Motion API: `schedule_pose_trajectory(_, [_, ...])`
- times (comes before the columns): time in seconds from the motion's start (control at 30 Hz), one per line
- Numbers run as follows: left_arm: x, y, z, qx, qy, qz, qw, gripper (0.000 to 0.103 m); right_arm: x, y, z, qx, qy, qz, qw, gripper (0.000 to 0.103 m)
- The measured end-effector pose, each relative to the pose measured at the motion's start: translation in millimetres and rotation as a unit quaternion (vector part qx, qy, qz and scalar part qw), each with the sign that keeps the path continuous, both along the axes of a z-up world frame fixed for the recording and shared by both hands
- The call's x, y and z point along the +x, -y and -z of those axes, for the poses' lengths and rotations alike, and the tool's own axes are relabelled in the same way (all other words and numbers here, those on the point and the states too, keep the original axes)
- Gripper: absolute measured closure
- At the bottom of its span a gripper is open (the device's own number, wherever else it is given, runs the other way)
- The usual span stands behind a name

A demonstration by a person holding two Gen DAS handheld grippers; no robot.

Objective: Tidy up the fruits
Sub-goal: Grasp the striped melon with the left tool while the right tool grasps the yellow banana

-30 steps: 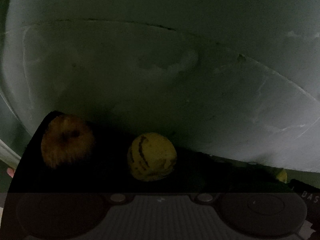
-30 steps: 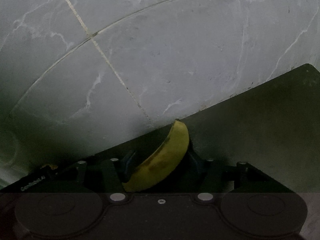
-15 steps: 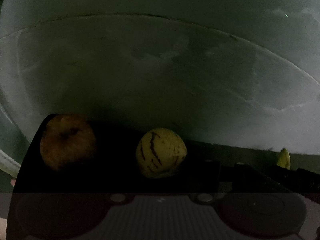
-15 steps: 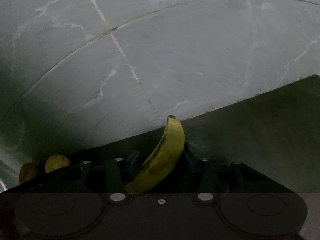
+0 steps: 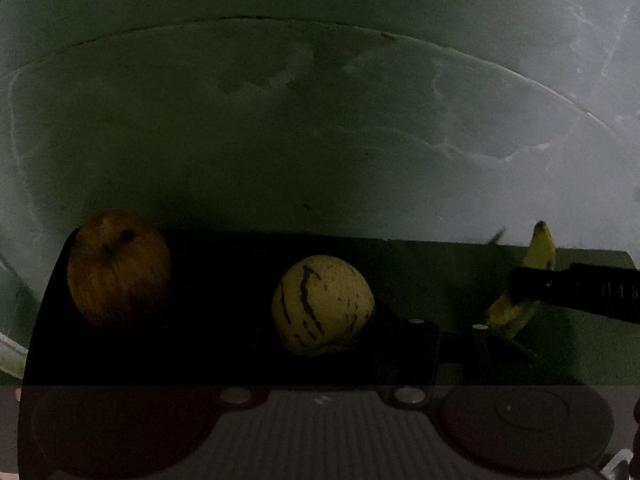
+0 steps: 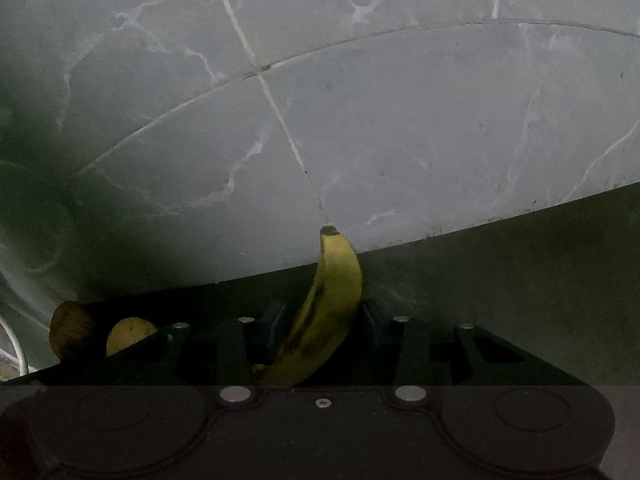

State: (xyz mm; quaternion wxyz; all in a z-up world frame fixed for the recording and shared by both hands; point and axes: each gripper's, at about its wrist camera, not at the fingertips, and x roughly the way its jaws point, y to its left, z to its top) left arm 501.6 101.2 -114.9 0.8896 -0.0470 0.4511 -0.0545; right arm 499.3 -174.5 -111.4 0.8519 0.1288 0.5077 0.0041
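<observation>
On a dark mat lies a yellow fruit with dark stripes. My left gripper is shut on it; the right finger touches its side and the left finger is lost in the dark. A brownish apple rests to its left, apart from the gripper. In the right wrist view the jaws of my right gripper are closing on a banana, blue pads against its sides, tip pointing away. The apple and the striped fruit show at far left.
Grey marbled floor tiles with pale grout lines lie beyond the mat's far edge. The right gripper's dark finger crosses the banana in the left wrist view. A white curved object sits at the left border.
The right jaws have narrowed onto the banana, which now stands straighter. The left jaws closed on the striped fruit, which turned. The left view rolled, bringing the banana and right gripper into sight.
</observation>
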Motion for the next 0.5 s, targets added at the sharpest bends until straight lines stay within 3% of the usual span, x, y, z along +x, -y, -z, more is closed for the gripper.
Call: schedule_pose_trajectory(0.5, [-10,23,-2,0.017,0.002,0.039,0.9991,0.047,17,5,7,0.003,-0.024,-0.007,1.0,0.062])
